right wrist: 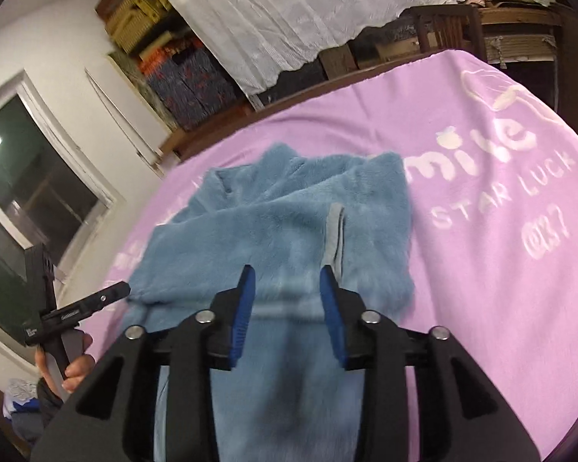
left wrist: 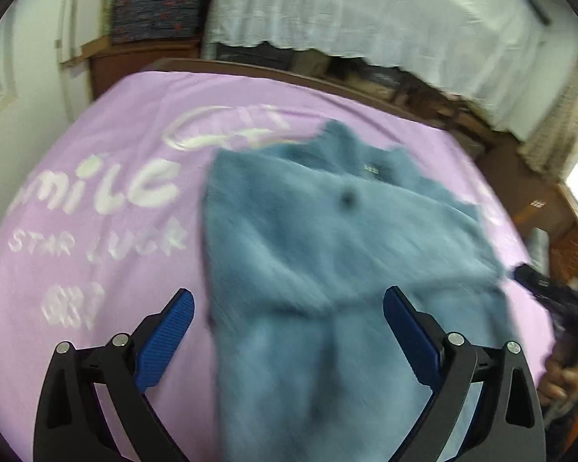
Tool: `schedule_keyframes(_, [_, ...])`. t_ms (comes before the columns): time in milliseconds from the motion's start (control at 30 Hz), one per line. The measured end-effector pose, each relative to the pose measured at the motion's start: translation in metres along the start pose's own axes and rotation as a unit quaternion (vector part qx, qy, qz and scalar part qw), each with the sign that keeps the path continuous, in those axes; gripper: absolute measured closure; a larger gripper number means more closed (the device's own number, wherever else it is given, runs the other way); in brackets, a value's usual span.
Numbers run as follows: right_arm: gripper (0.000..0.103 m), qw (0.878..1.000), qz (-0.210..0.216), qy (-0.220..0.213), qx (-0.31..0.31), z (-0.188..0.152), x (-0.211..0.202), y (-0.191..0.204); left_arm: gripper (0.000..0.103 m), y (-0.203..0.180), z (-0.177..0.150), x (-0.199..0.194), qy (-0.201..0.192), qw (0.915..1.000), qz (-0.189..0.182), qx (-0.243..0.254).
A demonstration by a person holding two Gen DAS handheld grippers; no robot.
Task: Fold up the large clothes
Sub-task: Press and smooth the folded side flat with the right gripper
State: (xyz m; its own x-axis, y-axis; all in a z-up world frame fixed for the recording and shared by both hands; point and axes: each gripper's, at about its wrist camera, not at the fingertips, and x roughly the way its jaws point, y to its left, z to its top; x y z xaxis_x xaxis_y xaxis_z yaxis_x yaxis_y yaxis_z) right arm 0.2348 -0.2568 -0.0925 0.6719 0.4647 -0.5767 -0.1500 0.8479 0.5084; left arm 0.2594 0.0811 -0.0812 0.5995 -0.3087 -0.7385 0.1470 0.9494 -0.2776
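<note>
A fluffy blue garment (left wrist: 327,238) lies partly folded on a lilac blanket (left wrist: 96,161) printed with white lettering. My left gripper (left wrist: 288,295) hovers over the garment's near end with its blue pads far apart and nothing between them. In the right wrist view the same garment (right wrist: 289,208) shows a grey strip on its upper layer. My right gripper (right wrist: 287,270) is just above the cloth, with its jaws partly apart. The pile shows in the gap, and the pads do not press on it. A hand holds the left gripper (right wrist: 77,308) at the garment's left edge.
Beyond the blanket's far edge runs a brown wooden frame (left wrist: 289,77). Behind it are shelves under a white lace cloth (left wrist: 366,11) and stacked patterned boxes (right wrist: 189,81). A window (right wrist: 27,177) is on the left wall. Bare blanket (right wrist: 501,269) stretches right of the garment.
</note>
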Motion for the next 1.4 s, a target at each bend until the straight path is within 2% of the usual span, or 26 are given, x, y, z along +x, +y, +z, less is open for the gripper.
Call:
schedule_keyframes(67, [0.065,1.000,0.010,0.016,0.005,-0.016,-0.006,-0.003,0.004,-0.012,-0.019,0.000,0.027,0.9991,-0.025,0.023])
schedule_keyframes(167, [0.062,0.998,-0.004,0.061,0.019,-0.035,-0.003,-0.010,0.004,-0.027,-0.037,0.013,0.067,0.9963,-0.009,0.053])
schedule_keyframes(233, [0.060,0.997,-0.012,0.076,0.029,-0.044,-0.001,-0.013,0.004,-0.033,-0.043,0.014,0.069,0.9951,0.009,0.070])
schedule_keyframes(367, [0.051,0.997,-0.004,0.063,0.034,-0.057,-0.024,-0.014,0.004,-0.036,-0.058,0.008,0.069,0.9941,0.034,0.077])
schedule_keyframes(467, [0.050,0.998,0.000,0.048,0.038,-0.069,-0.048,-0.019,0.004,-0.027,-0.068,-0.014,0.054,0.9965,0.028,0.058])
schedule_keyframes(567, [0.043,0.998,-0.004,0.025,0.052,-0.075,-0.071,-0.030,0.004,-0.008,-0.066,-0.036,0.032,0.9985,0.028,0.034])
schedule_keyframes(633, [0.043,0.998,-0.015,0.016,0.057,-0.074,-0.079,-0.037,0.004,0.003,-0.064,-0.042,0.029,0.9989,0.027,0.023])
schedule_keyframes(800, [0.042,0.997,-0.004,0.031,0.069,-0.069,-0.071,-0.050,0.005,0.025,-0.051,-0.032,0.052,0.9985,0.018,-0.002])
schedule_keyframes(900, [0.042,0.996,-0.003,0.046,0.081,-0.063,-0.055,-0.056,0.005,0.032,-0.040,-0.012,0.073,0.9972,0.003,-0.016])
schedule_keyframes(967, [0.042,0.994,0.007,0.056,0.092,-0.058,-0.044,-0.059,0.007,0.032,-0.034,-0.006,0.072,0.9973,0.003,-0.014])
schedule_keyframes(1100, [0.042,0.993,0.028,0.066,0.095,-0.047,-0.031,-0.059,0.008,0.027,-0.022,0.007,0.079,0.9964,-0.026,-0.013])
schedule_keyframes(1167, [0.042,0.991,0.047,0.074,0.101,-0.043,-0.022,-0.060,0.008,0.022,-0.019,0.012,0.076,0.9968,-0.026,-0.006])
schedule_keyframes(1233, [0.042,0.989,0.065,0.075,0.108,-0.042,-0.018,-0.062,0.008,0.019,-0.019,0.014,0.072,0.9970,-0.026,-0.004])
schedule_keyframes(1400, [0.043,0.989,0.077,0.077,0.104,-0.047,-0.022,-0.060,0.008,0.017,-0.028,0.007,0.074,0.9956,-0.056,-0.011])
